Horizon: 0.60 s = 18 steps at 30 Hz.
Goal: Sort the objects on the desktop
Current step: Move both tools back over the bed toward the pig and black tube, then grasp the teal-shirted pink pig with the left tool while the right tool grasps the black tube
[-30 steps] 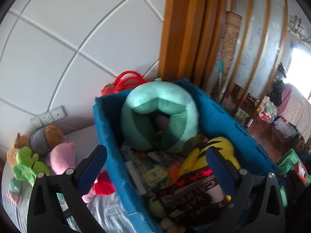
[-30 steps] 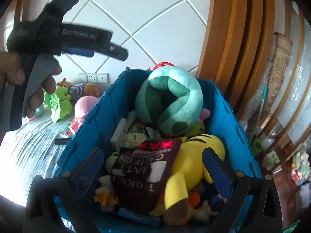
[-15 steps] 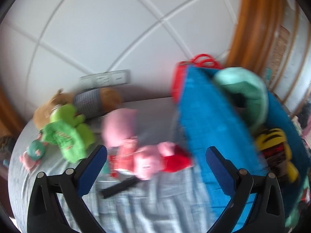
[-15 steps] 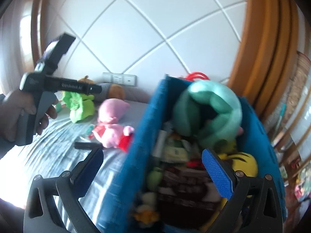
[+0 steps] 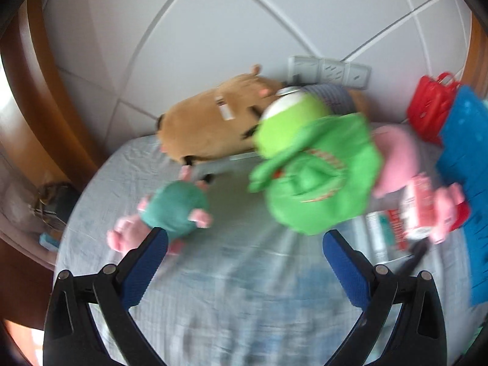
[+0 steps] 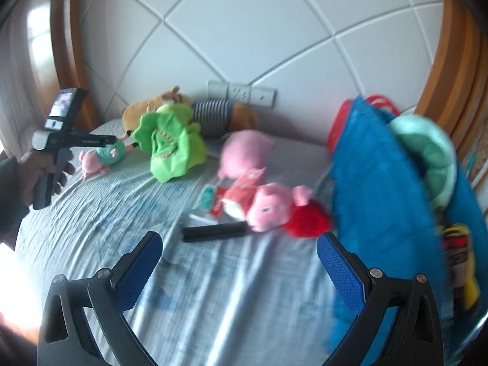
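Observation:
My left gripper (image 5: 244, 241) is open and empty above the grey cloth, facing a green plush (image 5: 317, 170) and a small teal-and-pink plush (image 5: 174, 210). A brown plush (image 5: 213, 122) lies behind them. My right gripper (image 6: 238, 244) is open and empty over the cloth. Ahead of it lie a pink pig plush in red (image 6: 271, 207), a black bar (image 6: 213, 232) and a pink plush (image 6: 247, 152). The blue bin (image 6: 378, 189), full of toys, stands at the right. The left gripper also shows in the right wrist view (image 6: 122, 143), near the teal plush (image 6: 106, 155).
A green neck pillow (image 6: 427, 152) sits on top of the bin. A red basket (image 5: 433, 106) stands behind the bin. A striped plush (image 6: 213, 116) lies under the wall sockets (image 6: 241, 93). The white tiled wall closes the back. A dark object (image 5: 55, 204) lies off the left edge.
Both grippers have swung left, away from the blue bin and over the cloth. The left one has come close to the green and teal plush toys. Both stay open.

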Tool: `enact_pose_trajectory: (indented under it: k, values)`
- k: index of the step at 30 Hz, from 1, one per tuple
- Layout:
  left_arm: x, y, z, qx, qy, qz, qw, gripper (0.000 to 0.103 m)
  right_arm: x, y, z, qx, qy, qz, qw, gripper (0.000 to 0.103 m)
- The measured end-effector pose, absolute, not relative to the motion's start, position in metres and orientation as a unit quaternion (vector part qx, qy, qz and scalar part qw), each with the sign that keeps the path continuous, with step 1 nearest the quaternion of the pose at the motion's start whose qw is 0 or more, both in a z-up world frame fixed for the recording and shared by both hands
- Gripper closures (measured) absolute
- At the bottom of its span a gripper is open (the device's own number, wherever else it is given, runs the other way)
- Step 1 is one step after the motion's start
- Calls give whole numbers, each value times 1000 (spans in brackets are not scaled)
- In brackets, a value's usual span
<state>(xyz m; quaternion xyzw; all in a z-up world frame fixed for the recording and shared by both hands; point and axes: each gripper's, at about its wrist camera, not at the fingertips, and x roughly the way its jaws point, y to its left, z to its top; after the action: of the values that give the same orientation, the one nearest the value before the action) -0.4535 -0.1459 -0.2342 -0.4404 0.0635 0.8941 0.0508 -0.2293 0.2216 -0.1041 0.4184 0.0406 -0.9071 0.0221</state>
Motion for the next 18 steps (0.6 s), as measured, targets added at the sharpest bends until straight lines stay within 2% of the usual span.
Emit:
enact_pose_trajectory:
  k: [6, 12, 13, 17, 18]
  values:
    - [-492, -206, -295, -448, 110, 886, 46, 0, -286, 178, -187, 442, 24, -897, -6, 1]
    - [-517, -239, -343, -455, 112, 883, 25, 0, -344, 182, -291, 489, -28, -870, -60, 1]
    - [-522, -243, -350, -457, 112, 882, 24, 0, -352, 184, -305, 494, -42, -865, -71, 3]
    - [-532, -243, -364, -456, 126, 881, 27, 0, -372, 189, -334, 514, -73, -849, -100, 26]
    - [-533, -242, -366, -454, 132, 881, 27, 0, -376, 190, -338, 519, -77, -845, -106, 28]
